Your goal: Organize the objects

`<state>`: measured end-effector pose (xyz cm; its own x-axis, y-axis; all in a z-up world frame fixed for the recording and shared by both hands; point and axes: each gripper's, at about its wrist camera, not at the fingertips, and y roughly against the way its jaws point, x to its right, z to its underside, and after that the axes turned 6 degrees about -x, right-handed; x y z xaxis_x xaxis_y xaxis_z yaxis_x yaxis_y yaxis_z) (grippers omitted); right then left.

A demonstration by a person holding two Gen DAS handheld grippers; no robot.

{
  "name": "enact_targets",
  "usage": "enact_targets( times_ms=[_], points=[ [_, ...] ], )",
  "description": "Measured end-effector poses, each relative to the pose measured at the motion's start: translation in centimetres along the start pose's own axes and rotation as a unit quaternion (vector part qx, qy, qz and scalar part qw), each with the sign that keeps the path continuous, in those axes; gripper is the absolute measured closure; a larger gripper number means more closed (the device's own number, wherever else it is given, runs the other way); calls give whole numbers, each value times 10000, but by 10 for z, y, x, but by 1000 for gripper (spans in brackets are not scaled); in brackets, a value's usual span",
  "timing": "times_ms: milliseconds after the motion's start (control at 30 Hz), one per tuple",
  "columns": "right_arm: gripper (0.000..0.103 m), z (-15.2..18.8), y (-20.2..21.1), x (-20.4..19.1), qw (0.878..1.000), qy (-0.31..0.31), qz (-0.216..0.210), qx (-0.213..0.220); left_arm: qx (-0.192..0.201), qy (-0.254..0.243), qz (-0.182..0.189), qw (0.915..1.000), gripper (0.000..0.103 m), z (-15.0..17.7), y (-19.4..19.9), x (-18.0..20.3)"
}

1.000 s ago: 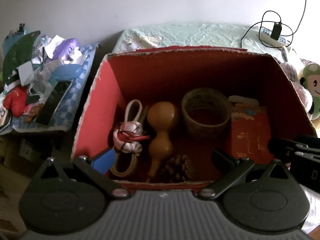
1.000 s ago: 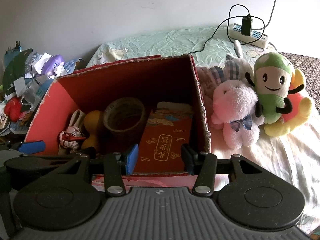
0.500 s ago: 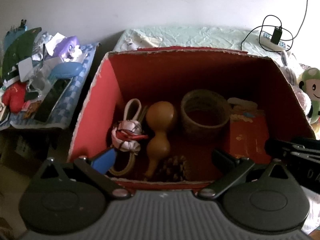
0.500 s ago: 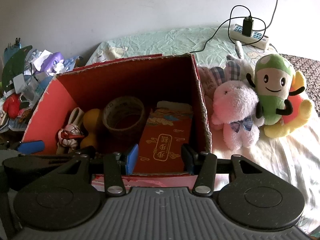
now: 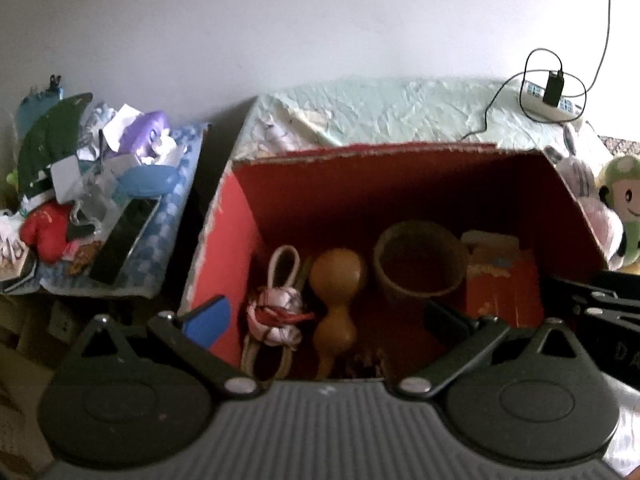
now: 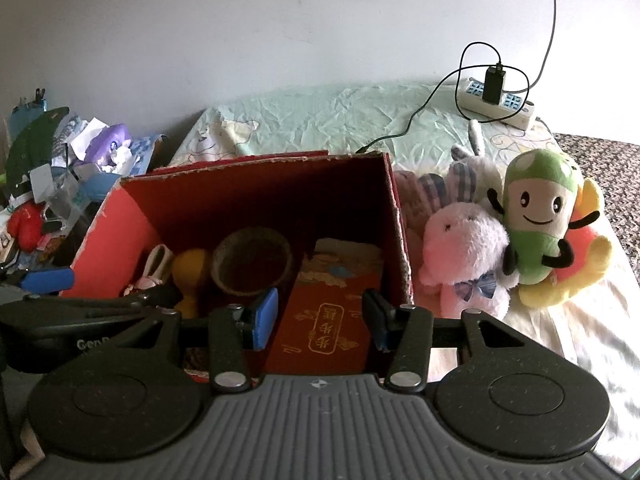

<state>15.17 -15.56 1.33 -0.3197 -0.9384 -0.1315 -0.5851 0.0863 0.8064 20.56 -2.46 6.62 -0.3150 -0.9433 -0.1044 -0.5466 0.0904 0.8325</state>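
Above the near rim of the open red cardboard box (image 6: 394,216), both hand-held grippers are hovering, tilted downward so each camera is looking into the interior. The right gripper (image 6: 318,318) is holding its jaws apart with nothing between the pads; they are framing the flat red packet with gold lettering (image 6: 328,320), which is leaning against the right wall, probably because its size leaves no room to lie flat. The left gripper (image 5: 324,322) is also standing wide open and empty, its blue-padded finger (image 5: 208,320) showing against the box's left wall and its dark one inside.

Inside the box, the contents are sitting in a row along the floor: a white and red knotted fabric bundle with a cream loop (image 5: 276,316) at the left, a tan bottle gourd (image 5: 336,300) just beside it, a brown woven round basket (image 5: 420,268) in the middle, and the packet at the right. A dark pinecone-like item at the near edge is too dim to identify.

Outside, just beside the right wall, a pale pink plush rabbit (image 6: 464,256) and a green and white smiling plush figure (image 6: 536,224) are leaning together on the bedding. Judging from this arrangement, these plush toys are the remaining loose items, and the open jaws are suiting an approach rather than a carry.

A white power strip with a black charger (image 6: 496,100) is lying well apart at the far end.
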Motion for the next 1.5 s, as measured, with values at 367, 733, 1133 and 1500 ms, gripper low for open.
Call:
enact_targets(
  times_ms=[367, 733, 1133, 1500],
  points=[
    [52, 5, -6, -1, 9998, -93, -62, -136, -43, 49, -19, 10000, 0, 4, 1, -1],
    [46, 5, -7, 1, 9999, -95, -112, -53, -32, 92, -111, 9999, 0, 5, 0, -2],
    [38, -4, -19, 3, 10000, 53, 59, -49, -37, 112, -175, 9998, 0, 4, -11, 2],
    [38, -5, -19, 6, 9999, 58, 99, -7, -84, 36, -182, 9998, 1, 3, -20, 11]
  ],
)
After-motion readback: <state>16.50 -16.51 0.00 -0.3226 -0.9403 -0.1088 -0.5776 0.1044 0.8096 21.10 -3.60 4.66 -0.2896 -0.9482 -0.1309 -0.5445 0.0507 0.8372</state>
